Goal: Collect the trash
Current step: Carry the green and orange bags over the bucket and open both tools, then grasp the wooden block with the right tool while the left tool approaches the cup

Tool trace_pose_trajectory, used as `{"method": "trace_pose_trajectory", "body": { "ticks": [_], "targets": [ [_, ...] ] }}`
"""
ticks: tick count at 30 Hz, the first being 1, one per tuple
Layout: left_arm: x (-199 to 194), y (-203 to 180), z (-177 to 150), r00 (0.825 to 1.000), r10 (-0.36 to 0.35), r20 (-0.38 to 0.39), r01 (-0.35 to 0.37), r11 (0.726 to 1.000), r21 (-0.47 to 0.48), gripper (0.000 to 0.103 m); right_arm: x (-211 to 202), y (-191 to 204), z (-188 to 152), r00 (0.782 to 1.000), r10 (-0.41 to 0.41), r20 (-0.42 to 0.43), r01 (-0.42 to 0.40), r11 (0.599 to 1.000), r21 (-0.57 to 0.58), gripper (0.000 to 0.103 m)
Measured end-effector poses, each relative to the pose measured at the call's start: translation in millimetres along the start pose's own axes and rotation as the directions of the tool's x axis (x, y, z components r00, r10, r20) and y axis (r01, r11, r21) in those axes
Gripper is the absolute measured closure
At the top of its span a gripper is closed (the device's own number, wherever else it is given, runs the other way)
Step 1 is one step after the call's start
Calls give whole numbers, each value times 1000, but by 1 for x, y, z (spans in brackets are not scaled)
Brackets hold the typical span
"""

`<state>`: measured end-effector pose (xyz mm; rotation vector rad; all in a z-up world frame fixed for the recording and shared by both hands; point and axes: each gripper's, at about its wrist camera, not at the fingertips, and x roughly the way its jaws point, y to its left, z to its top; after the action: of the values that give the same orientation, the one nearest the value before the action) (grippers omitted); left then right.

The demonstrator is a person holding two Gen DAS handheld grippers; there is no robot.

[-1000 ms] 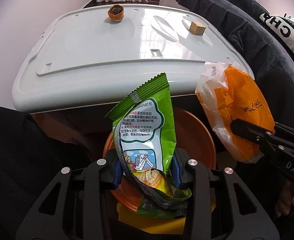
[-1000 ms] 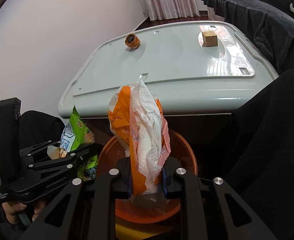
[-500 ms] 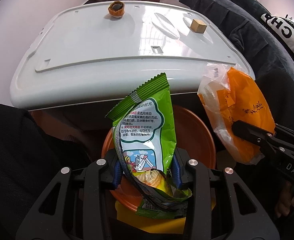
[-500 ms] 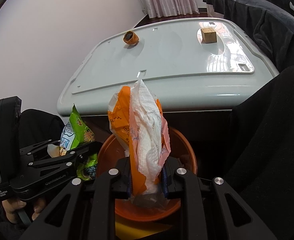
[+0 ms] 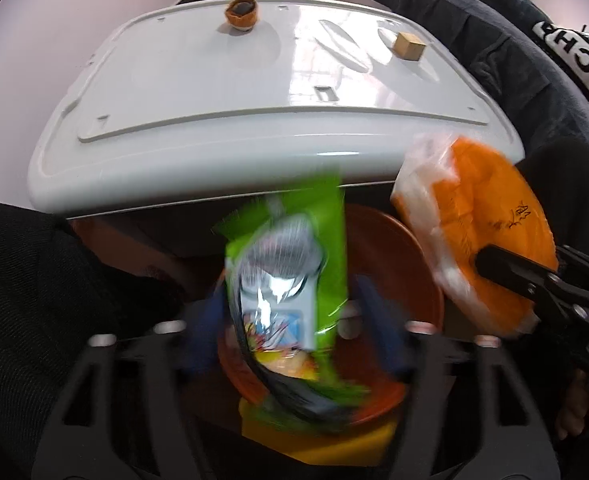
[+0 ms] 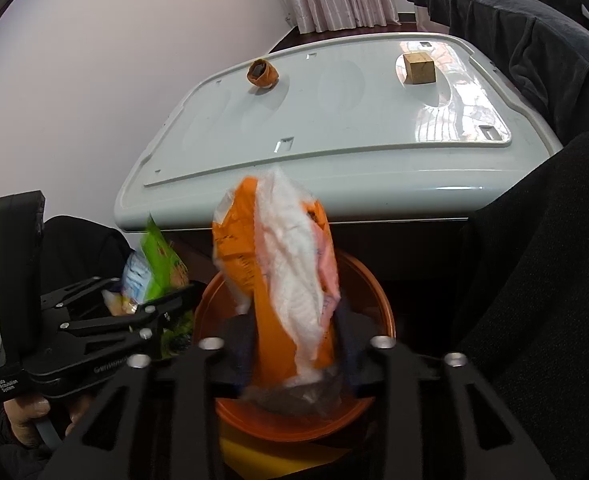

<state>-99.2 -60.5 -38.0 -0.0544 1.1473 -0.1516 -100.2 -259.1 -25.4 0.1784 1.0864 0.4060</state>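
Note:
In the left wrist view a green snack bag (image 5: 290, 272) hangs blurred over an orange bin (image 5: 414, 264). My left gripper (image 5: 294, 328) is opening, and its blue pads stand clear of the bag on both sides. In the right wrist view an orange and white plastic bag (image 6: 282, 276) stands upright over the same bin (image 6: 374, 292). My right gripper (image 6: 294, 340) is opening too, its pads drawn a little off the bag between them. The green bag (image 6: 158, 264) also shows at the left of that view.
Behind the bin lies a white appliance lid (image 5: 254, 92) carrying an orange crumpled cup (image 5: 241, 11) and a small wooden cube (image 5: 408, 46). Dark clothing (image 5: 494, 60) is heaped at the right, with dark fabric at the left. A yellow base (image 5: 334, 444) sits under the bin.
Both grippers' jaws have spread apart. The green bag has slipped free and blurs downward toward the bin. The orange and white bag has loosened and sags slightly.

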Motion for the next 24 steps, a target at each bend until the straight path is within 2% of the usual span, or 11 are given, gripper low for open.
{"method": "trace_pose_trajectory", "body": {
  "ticks": [3,9,14,24],
  "targets": [
    [-1,6,0,1000,3,2,-3,1000,-21,23,-5,-1,0,1000,-8,22,8,1000,3,58],
    [-3,13,-1,1000,-9,-1,8,998,-55,23,-16,-6,-1,997,-14,75,12,1000,28,56],
    [-6,15,-2,1000,-6,13,7,998,-64,23,-17,-3,0,997,-12,79,11,1000,17,48],
    [-9,17,1,1000,-10,29,13,997,-80,23,-19,-3,1,996,-14,92,13,1000,15,48]
  ]
}}
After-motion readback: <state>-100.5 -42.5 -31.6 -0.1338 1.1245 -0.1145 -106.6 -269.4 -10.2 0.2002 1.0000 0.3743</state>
